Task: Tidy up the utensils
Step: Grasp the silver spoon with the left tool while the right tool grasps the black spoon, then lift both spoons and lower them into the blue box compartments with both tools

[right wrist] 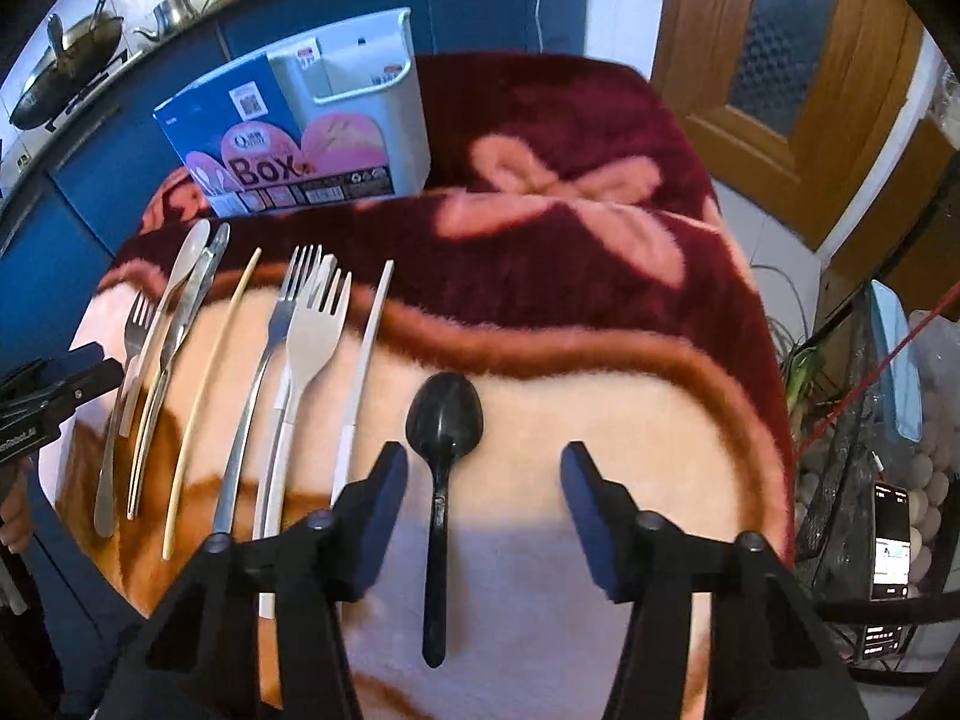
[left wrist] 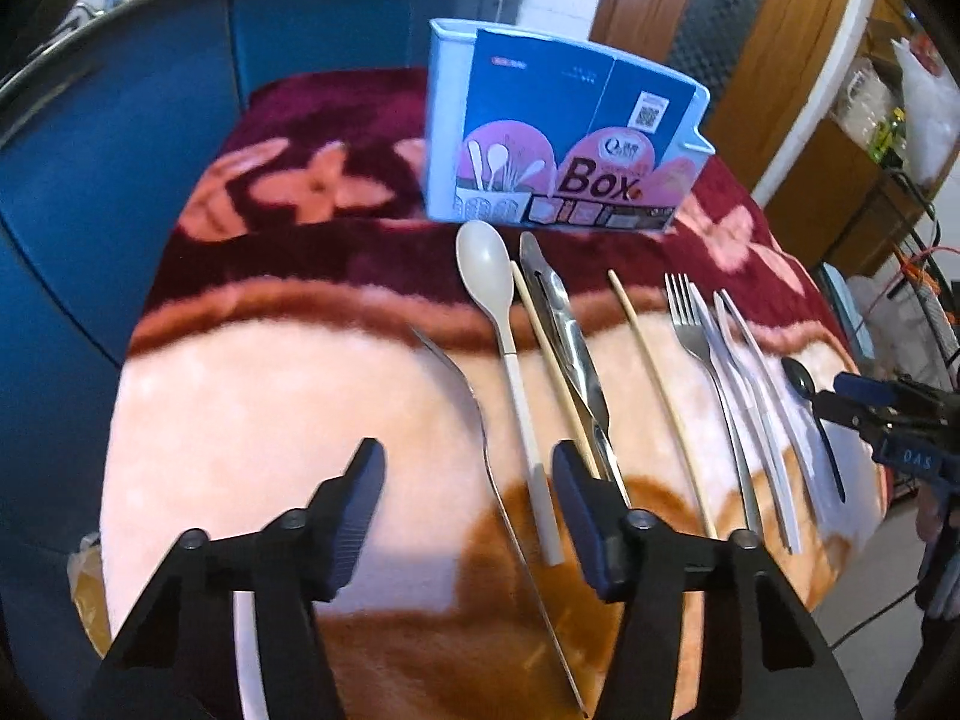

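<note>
From the left wrist we see our left gripper (left wrist: 468, 483) released, jaws apart above the blanket (left wrist: 270, 420), with a steel fork (left wrist: 480, 420) and the cream spoon (left wrist: 510, 348) lying between its fingers, pads pressing on nothing. The utensil box (left wrist: 558, 132) stands upright at the far end of the row of cutlery.

From the right wrist, our right gripper (right wrist: 483, 483) is likewise released, its fingers straddling the black spoon (right wrist: 441, 456) without touching the handle. Left of it lie a white knife (right wrist: 366, 360), a white fork (right wrist: 312, 348) and more steel pieces; the box (right wrist: 300, 138) stands beyond them
</note>
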`<state>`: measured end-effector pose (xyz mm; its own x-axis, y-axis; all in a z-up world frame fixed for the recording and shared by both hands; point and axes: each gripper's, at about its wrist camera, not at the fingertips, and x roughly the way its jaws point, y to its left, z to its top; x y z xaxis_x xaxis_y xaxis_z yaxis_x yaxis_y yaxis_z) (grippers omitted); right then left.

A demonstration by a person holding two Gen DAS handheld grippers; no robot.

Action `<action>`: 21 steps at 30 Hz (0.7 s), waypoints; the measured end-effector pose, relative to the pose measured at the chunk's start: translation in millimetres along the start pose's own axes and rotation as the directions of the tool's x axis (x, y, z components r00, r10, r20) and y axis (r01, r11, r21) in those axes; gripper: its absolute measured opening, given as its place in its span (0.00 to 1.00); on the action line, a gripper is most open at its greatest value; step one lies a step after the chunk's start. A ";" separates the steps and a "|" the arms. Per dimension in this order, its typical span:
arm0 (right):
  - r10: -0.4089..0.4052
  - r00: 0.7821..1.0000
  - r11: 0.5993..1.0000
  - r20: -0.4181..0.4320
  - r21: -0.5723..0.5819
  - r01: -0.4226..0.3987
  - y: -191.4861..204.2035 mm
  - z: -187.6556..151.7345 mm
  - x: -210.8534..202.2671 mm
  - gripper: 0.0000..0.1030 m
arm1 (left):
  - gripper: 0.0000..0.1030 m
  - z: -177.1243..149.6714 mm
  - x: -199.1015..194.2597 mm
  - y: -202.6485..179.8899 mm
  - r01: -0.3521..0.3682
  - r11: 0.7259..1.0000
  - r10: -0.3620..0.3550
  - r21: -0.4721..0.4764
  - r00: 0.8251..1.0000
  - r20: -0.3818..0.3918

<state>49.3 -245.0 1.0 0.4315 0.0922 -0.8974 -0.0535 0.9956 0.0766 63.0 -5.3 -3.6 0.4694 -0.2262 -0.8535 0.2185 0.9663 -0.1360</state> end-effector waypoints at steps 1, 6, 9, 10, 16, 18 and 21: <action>0.006 1.000 1.000 -0.015 -0.004 -0.006 0.2 1.7 0.7 0.49 | 0.45 1.3 2.1 0.1 0.006 1.000 -0.006 0.001 1.000 -0.012; 0.023 0.997 0.999 -0.073 -0.030 -0.025 6.3 9.1 8.0 0.41 | 0.24 5.9 9.9 4.5 0.060 0.998 -0.062 -0.026 0.996 -0.057; 0.027 0.995 0.999 -0.094 -0.037 -0.030 9.0 10.6 13.6 0.31 | 0.14 6.9 13.1 6.1 0.084 0.996 -0.085 -0.032 0.994 -0.065; 0.027 0.994 0.999 -0.103 -0.038 -0.031 10.0 10.5 16.2 0.28 | 0.10 6.6 14.0 6.4 0.088 0.995 -0.090 -0.034 0.994 -0.068; 0.036 0.996 0.998 -0.076 -0.045 -0.039 9.5 8.3 12.8 0.08 | 0.03 5.0 13.2 14.3 0.121 0.990 -0.125 -0.071 0.991 -0.057; 0.046 0.997 0.998 -0.054 -0.037 -0.048 8.4 7.6 9.4 0.08 | 0.03 4.6 8.2 16.8 0.134 0.988 -0.137 -0.080 0.990 -0.034; 0.064 0.998 0.997 -0.002 -0.034 -0.064 7.1 5.1 2.4 0.08 | 0.02 3.9 -1.8 19.4 0.160 0.983 -0.160 -0.092 0.987 0.008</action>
<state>54.5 -237.7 1.6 0.4256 0.1560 -0.8914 -0.1114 0.9866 0.1195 69.7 13.3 -2.7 0.4357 -0.3788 -0.8165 0.2114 0.9248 -0.3162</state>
